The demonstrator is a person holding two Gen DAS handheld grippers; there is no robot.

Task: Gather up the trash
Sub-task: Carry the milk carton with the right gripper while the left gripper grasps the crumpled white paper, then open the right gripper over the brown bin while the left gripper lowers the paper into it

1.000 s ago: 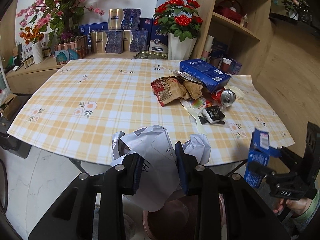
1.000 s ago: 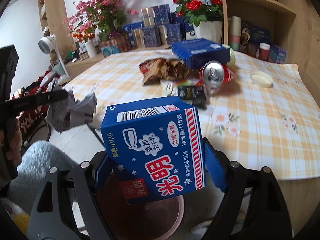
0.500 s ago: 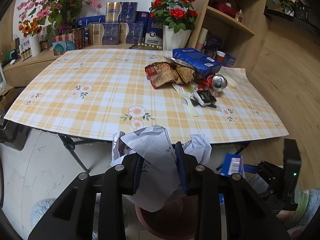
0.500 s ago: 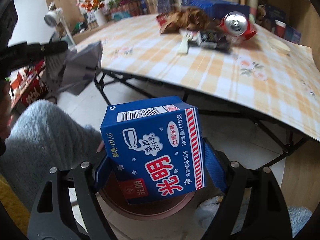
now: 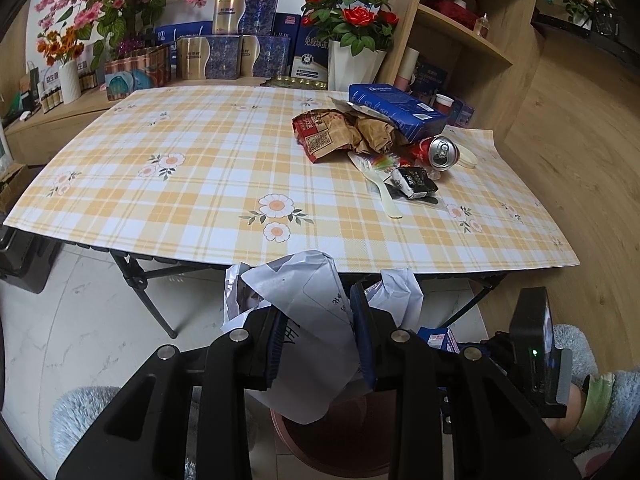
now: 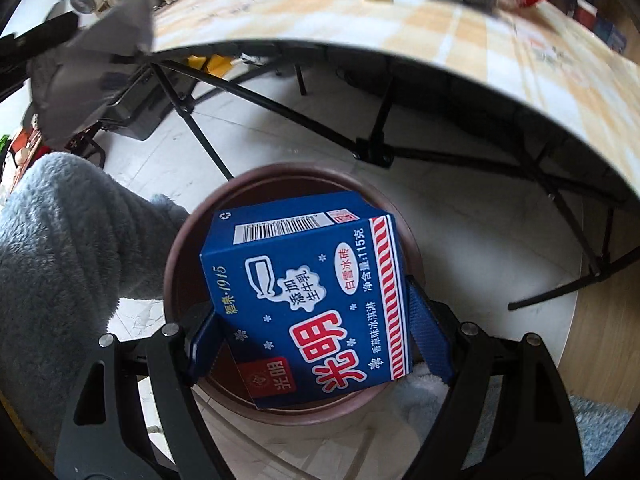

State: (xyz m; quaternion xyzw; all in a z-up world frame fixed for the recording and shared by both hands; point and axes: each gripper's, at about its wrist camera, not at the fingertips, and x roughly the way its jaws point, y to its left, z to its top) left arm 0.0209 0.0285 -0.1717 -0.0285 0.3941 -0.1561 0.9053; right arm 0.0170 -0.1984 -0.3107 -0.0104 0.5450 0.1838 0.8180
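Note:
My left gripper [image 5: 318, 346] is shut on a crumpled white paper [image 5: 308, 320] and holds it just below the table's front edge, above the brown round bin [image 5: 340, 440]. My right gripper [image 6: 316, 336] is shut on a blue ice-cream carton [image 6: 308, 300] and holds it directly over the bin [image 6: 180, 256], below table height. The carton also shows in the left wrist view [image 5: 438, 338]. More trash lies on the table: a brown snack bag [image 5: 340, 134], a red can [image 5: 438, 152], a black wrapper [image 5: 414, 182], a plastic fork [image 5: 384, 192].
The checked tablecloth [image 5: 200, 184] covers a folding table with black legs [image 6: 380, 128]. A blue box [image 5: 396, 110], flower vases and gift boxes stand at the back. Wooden shelves are at the right. A grey fleece sleeve [image 6: 52, 248] is at the left of the bin.
Both grippers have dropped from table height to below the table edge. The right gripper has carried the carton down over the bin. The left one still holds the paper.

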